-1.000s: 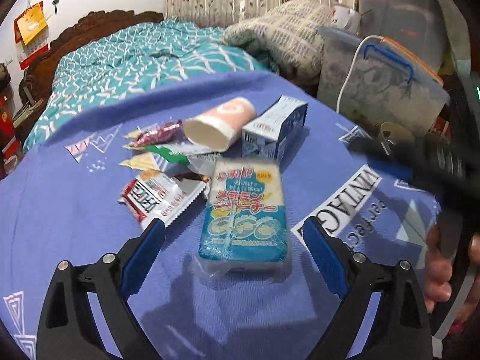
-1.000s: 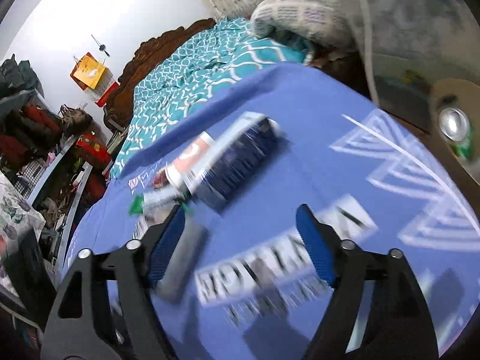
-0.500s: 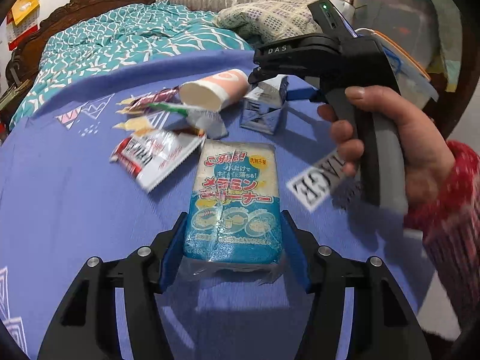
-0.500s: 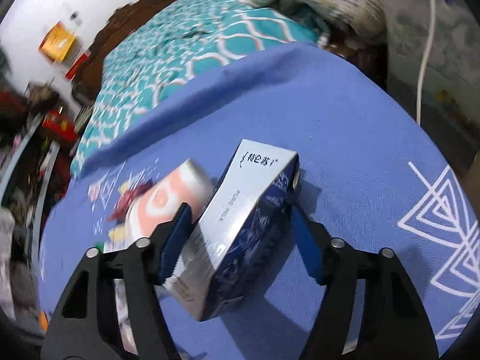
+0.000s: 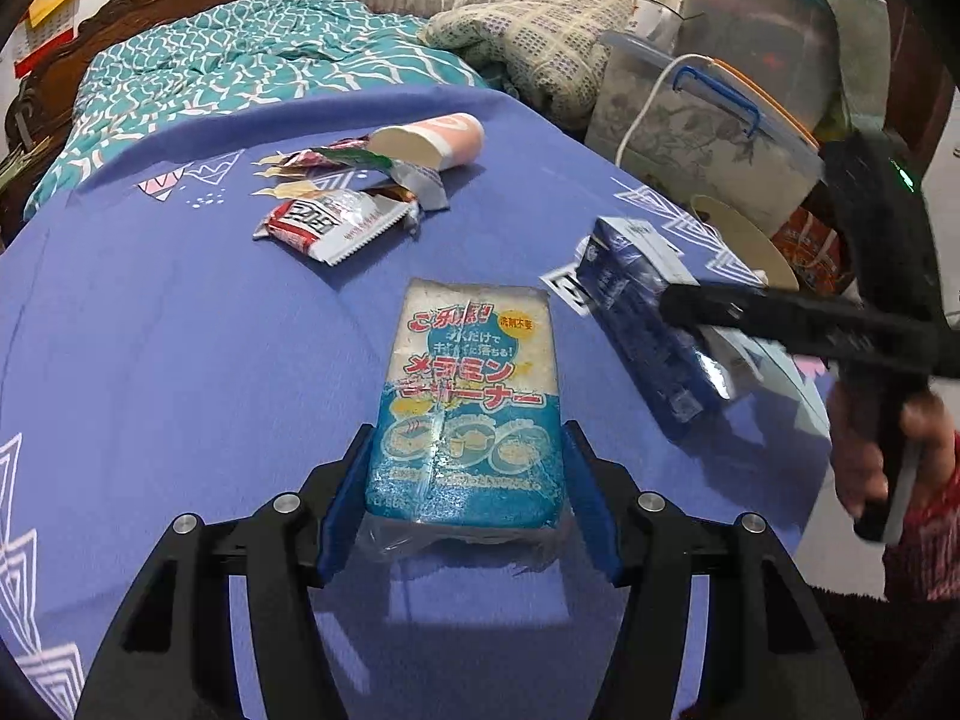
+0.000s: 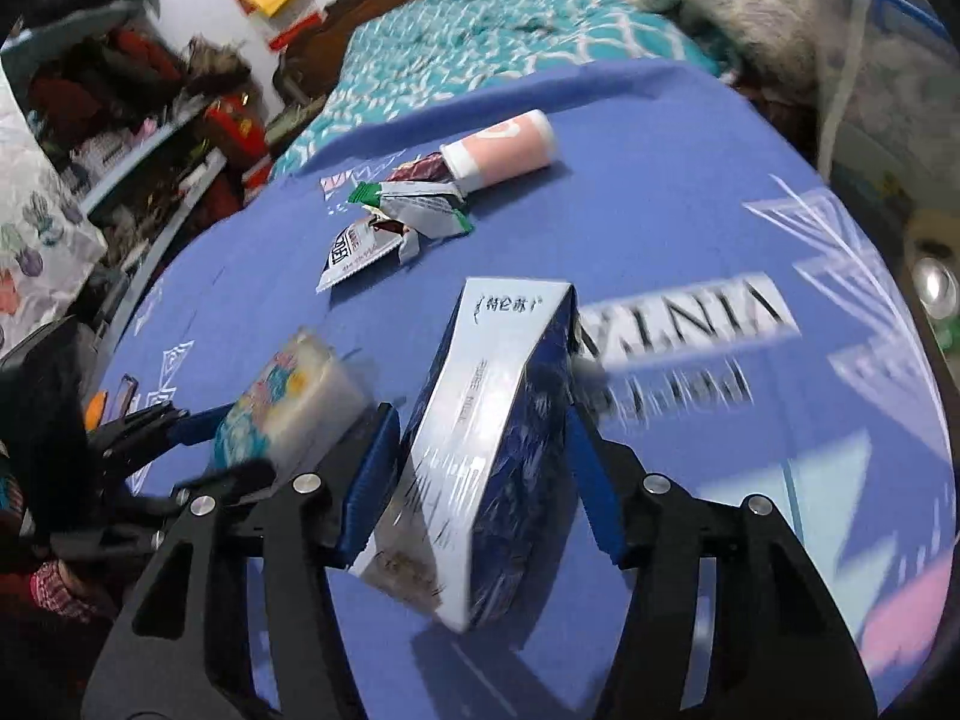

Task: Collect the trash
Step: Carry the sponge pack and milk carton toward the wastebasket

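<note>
Blue patterned cloth covers the worktop [image 5: 150, 372], with a teal-quilted bed behind it and clear plastic storage bins off to one side. Both hands are at the pick-up step of the clearing job. The left gripper [image 5: 465, 483] has its blue jaws pinching the near end of a white sponge pack in a blue-printed plastic wrapper [image 5: 471, 396]. The pack lies flat along the fingers, pointing away toward the litter. The right gripper [image 6: 483, 471] straddles a dark blue and white milk carton [image 6: 498, 420] lying on its side; its jaws have just been opening a little, the carton is between them, and both pads look to be touching its sides, so I read it as gripped, though loosely. Both grippers slope steeply down at the cloth. The person's hand [image 5: 864, 450], in a red sleeve, grips the right tool's handle at the edge of the left view. Well beyond both, a pink and white paper cup [image 5: 429, 141] lies tipped over just beside a heap of torn foil snack wrappers [image 5: 336, 222], untouched. Next, I'd judge, each item must be lifted clear and carried to wherever trash goes; no bin is plainly visible. The carton's slick film may slip unless the squeeze firms up.
</note>
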`<state>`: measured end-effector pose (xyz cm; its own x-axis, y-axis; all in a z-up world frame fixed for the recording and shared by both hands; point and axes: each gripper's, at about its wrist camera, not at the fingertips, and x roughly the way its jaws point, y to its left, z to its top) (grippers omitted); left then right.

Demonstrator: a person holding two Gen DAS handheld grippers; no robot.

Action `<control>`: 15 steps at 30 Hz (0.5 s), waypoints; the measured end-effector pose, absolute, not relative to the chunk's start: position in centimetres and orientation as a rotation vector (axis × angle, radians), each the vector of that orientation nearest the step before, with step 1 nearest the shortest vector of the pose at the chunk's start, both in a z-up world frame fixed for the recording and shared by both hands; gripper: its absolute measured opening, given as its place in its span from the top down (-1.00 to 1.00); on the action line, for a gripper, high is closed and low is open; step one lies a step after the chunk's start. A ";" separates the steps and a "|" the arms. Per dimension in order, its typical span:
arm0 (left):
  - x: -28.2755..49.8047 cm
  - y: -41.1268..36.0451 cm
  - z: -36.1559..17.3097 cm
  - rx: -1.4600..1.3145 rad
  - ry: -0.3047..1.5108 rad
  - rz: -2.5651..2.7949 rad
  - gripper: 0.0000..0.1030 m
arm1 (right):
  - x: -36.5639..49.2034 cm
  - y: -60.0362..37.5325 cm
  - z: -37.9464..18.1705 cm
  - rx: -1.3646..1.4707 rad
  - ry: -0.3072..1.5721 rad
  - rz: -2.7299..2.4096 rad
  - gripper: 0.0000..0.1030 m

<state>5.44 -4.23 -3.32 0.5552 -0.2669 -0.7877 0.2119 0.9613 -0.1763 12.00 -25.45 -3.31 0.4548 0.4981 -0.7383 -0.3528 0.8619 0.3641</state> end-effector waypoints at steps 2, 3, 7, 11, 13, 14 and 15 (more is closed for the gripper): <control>5.4 -4.6 -3.3 -0.051 0.939 -0.280 -0.21 | 10.2 -27.0 -3.2 0.188 0.899 0.452 -0.58; 5.5 -4.8 -3.4 -0.044 0.943 -0.273 -0.32 | 9.8 -27.4 -3.1 0.191 0.879 0.428 -0.58; 5.9 -5.3 -3.4 -0.024 0.947 -0.250 -0.43 | 7.4 -27.8 -2.9 0.212 0.802 0.374 -0.60; 6.2 -5.5 -3.0 -0.007 0.932 -0.226 -0.52 | 5.7 -25.9 -3.1 0.159 0.772 0.388 -0.60; 6.2 -5.8 -2.8 0.010 0.926 -0.219 -0.52 | 5.9 -24.5 -3.5 0.134 0.777 0.395 -0.60; 6.2 -5.9 -2.8 0.016 0.926 -0.216 -0.52 | 6.3 -23.7 -3.8 0.126 0.780 0.394 -0.60; 6.2 -6.0 -2.9 0.027 0.927 -0.210 -0.52 | 6.5 -23.4 -4.1 0.123 0.784 0.392 -0.60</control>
